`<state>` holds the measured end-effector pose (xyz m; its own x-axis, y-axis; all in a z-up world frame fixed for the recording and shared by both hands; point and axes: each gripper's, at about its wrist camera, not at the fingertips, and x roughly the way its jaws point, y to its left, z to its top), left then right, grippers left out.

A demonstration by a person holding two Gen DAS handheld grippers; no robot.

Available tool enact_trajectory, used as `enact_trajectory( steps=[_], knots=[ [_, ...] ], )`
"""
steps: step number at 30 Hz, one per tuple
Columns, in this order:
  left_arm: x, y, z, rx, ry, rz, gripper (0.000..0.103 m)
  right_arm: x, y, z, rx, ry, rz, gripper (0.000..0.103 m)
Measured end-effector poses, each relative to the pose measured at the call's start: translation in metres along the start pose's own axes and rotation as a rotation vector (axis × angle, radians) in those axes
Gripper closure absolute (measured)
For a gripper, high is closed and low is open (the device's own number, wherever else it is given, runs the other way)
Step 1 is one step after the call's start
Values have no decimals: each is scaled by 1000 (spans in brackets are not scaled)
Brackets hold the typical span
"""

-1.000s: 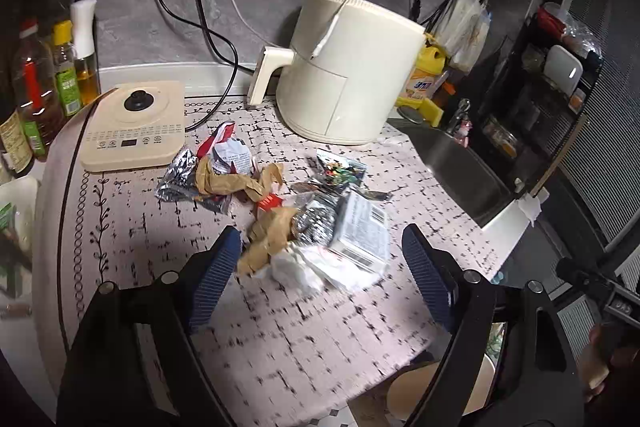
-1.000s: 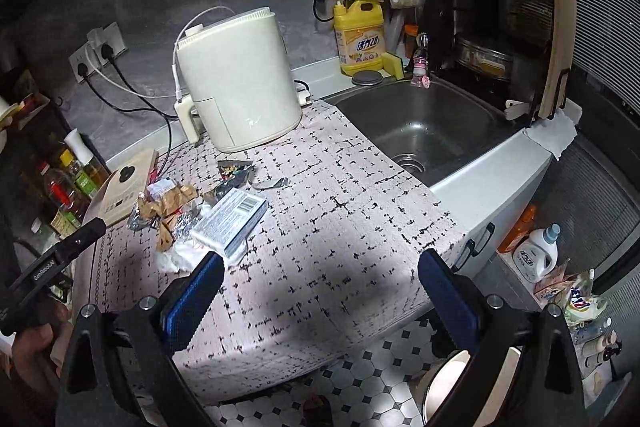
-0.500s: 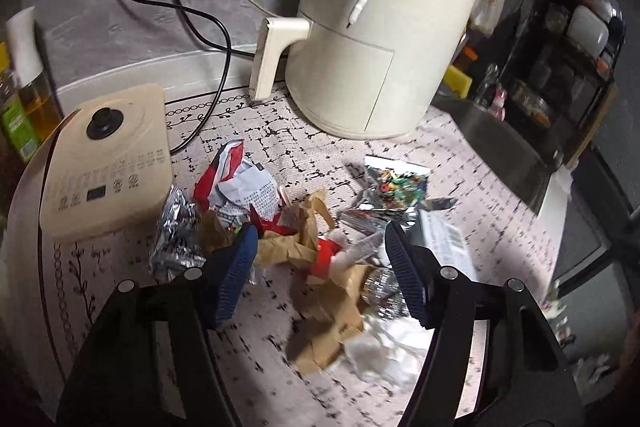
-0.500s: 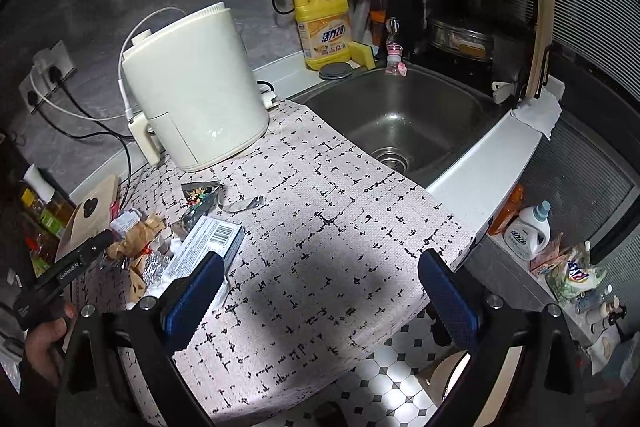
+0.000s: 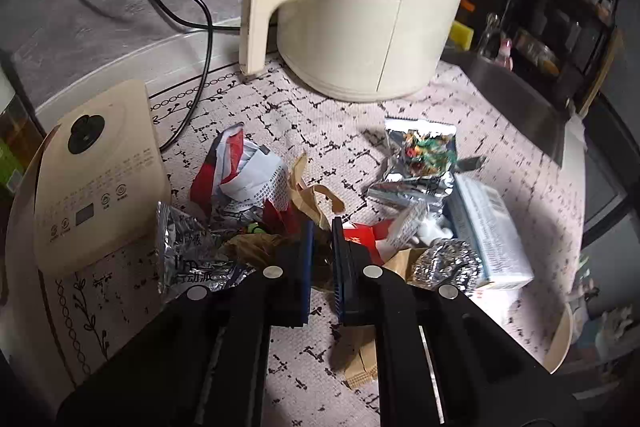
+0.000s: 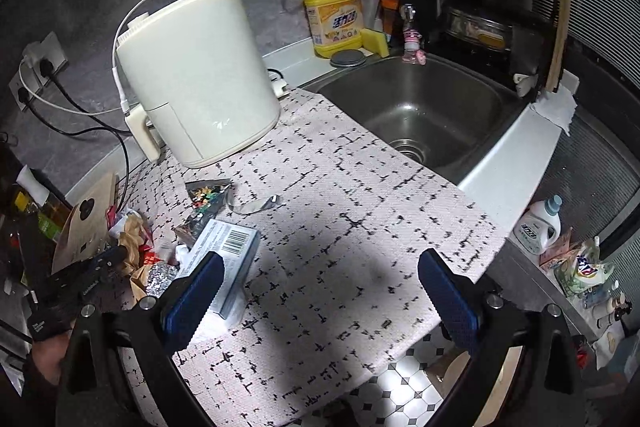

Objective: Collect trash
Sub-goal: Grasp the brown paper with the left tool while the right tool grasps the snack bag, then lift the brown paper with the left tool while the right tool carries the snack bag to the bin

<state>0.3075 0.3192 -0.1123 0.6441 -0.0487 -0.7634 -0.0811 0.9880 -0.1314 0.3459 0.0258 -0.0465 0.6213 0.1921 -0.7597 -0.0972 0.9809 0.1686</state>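
Left gripper (image 5: pixel 322 227): fingers narrow, pinching brown paper (image 5: pixel 316 195) in trash pile (image 5: pixel 400 187) on mat (image 5: pixel 320 115) (pinch visible in left view only). Right gripper (image 6: pixel 320 287): fingers wide, holding nothing, above mat; sink (image 6: pixel 420 107) clear only there.

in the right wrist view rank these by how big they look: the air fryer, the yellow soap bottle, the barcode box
1. Air fryer, clearly largest.
2. Barcode box and yellow soap bottle look roughly alike; the box lies nearer the camera, so I won't rank them.

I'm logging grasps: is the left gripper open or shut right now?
Shut: the left gripper has its blue pads nearly together, pinching crumpled brown paper in the trash pile.
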Motion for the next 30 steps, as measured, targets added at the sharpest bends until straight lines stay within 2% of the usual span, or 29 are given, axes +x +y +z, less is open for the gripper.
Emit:
enact_trajectory(
  steps=[2, 7, 13, 17, 23, 26, 27, 28, 29, 30],
  knots=[
    [-12, 5, 2, -30, -26, -32, 94, 6, 9, 1, -13, 9, 18, 8],
    [-46, 17, 4, -95, -103, -47, 94, 23, 35, 6, -70, 29, 77, 10],
    [-75, 37, -9, -170, -151, -8, 94, 59, 76, 17, -171, 108, 227, 38],
    [-88, 50, -22, -210, -161, 26, 94, 93, 97, 22, -171, 191, 299, 53],
    [-106, 63, -42, -261, -174, 65, 94, 135, 118, 28, -175, 262, 304, 58],
    [-112, 69, -52, -283, -173, 86, 94, 156, 124, 31, -164, 295, 281, 59],
    [-114, 71, -55, -291, -172, 94, 94, 165, 125, 31, -155, 315, 265, 63],
    [-116, 73, -57, -296, -171, 99, 94, 171, 125, 31, -150, 327, 257, 73],
    [-118, 74, -59, -302, -173, 104, 94, 176, 125, 31, -148, 334, 253, 86],
    [-120, 76, -61, -309, -174, 107, 94, 178, 127, 31, -151, 337, 261, 88]
  ],
)
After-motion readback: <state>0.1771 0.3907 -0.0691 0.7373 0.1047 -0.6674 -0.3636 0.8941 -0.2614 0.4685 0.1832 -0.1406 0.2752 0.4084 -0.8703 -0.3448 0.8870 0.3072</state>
